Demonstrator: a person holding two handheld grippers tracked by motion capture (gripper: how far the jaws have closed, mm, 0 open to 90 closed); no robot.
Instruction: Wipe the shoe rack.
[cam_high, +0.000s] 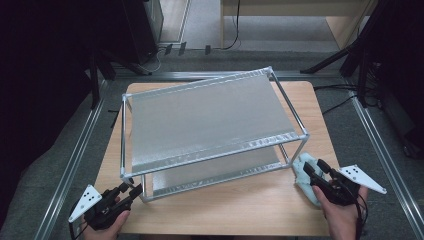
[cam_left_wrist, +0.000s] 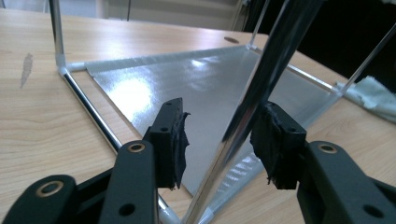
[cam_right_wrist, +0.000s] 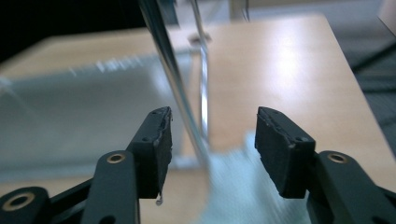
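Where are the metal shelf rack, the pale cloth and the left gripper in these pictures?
metal shelf rack (cam_high: 205, 117), high view, on its upper shelf plate.
pale cloth (cam_high: 303, 169), high view, on its bare upper part beside the rack's corner.
left gripper (cam_left_wrist: 219, 140), left gripper view, midway between its fingertips.

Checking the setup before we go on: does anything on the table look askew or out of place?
The two-tier metal rack sits turned at an angle to the table edges rather than square. A crumpled pale cloth lies by its near right leg, under the open right gripper. Nothing looks spilled or broken.
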